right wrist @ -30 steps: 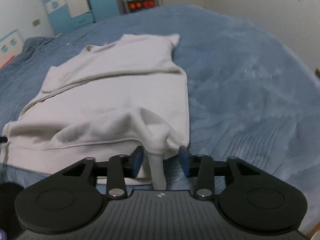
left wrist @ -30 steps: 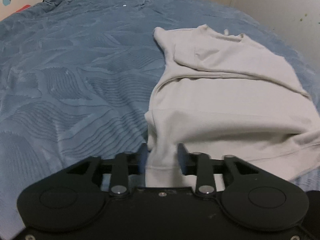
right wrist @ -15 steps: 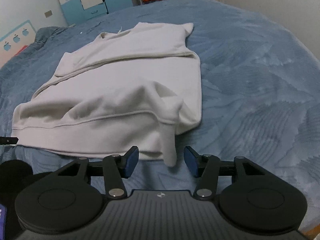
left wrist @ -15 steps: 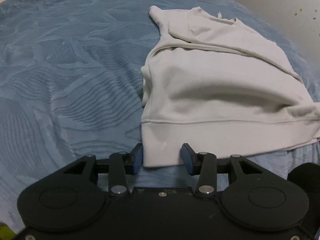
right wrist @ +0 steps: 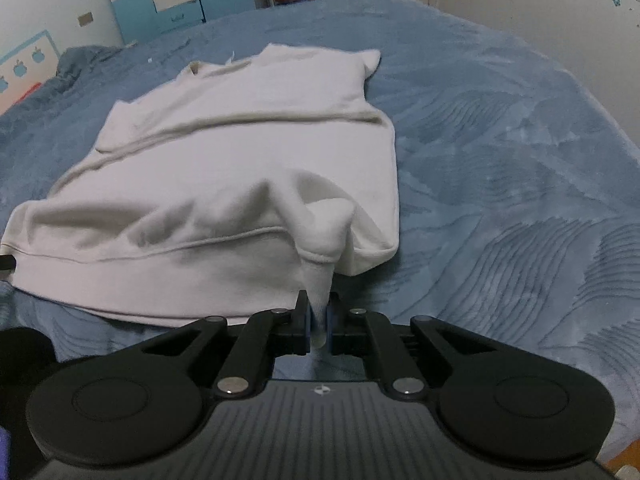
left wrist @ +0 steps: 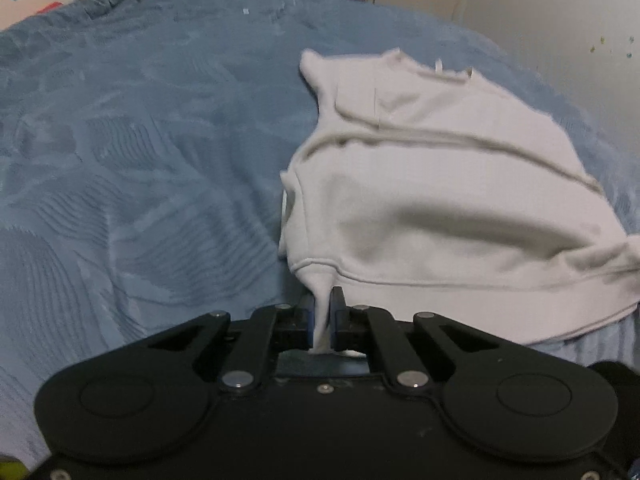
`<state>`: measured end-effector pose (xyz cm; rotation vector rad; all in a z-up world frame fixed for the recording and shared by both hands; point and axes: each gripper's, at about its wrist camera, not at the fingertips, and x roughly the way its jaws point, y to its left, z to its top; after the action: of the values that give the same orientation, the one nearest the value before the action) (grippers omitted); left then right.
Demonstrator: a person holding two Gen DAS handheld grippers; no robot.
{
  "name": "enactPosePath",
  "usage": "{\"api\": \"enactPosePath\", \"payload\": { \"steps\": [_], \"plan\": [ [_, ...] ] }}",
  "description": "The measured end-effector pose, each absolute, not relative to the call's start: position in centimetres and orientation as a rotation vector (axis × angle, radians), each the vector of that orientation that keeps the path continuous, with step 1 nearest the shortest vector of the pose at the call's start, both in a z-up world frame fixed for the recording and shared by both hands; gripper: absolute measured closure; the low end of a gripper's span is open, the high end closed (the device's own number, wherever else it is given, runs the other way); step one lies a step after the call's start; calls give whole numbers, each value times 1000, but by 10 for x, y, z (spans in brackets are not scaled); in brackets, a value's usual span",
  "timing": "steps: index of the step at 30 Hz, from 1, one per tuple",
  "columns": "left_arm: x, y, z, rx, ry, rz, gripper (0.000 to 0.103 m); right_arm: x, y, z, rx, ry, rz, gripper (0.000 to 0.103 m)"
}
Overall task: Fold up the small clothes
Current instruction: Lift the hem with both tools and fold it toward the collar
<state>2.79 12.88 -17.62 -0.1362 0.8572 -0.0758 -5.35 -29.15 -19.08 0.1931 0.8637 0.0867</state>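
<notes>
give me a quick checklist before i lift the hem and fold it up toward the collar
1. Left gripper shut on the sweatshirt hem: ok.
2. Right gripper shut on the hem: ok.
3. Both grips at the hem's very corners: not ok, the right one pinches inboard of the corner.
4. Sleeves folded in across the body: ok.
5. Blue blanket beyond the collar free of other things: ok.
6. Both fabric layers caught in each pinch: cannot tell.

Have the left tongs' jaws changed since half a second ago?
Yes. The left tongs were open with the sweatshirt hem between the jaws; now they are shut on its corner, lifting it off the bedspread.
</notes>
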Motion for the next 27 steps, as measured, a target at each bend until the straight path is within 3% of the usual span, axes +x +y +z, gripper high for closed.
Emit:
{"api": "enactPosePath", "payload": {
  "steps": [8,14,27],
  "plan": [
    [14,127,-100,-137,685,-107,98,-78,-299,-129,226,720,94,97],
    [46,119,-61,-134,597,-106,98,-55,-308,-95,273,606,84,97],
    [180,104,-62,-110,610,-102,98,74,-319,-95,327,548,60,96]
  ]
}}
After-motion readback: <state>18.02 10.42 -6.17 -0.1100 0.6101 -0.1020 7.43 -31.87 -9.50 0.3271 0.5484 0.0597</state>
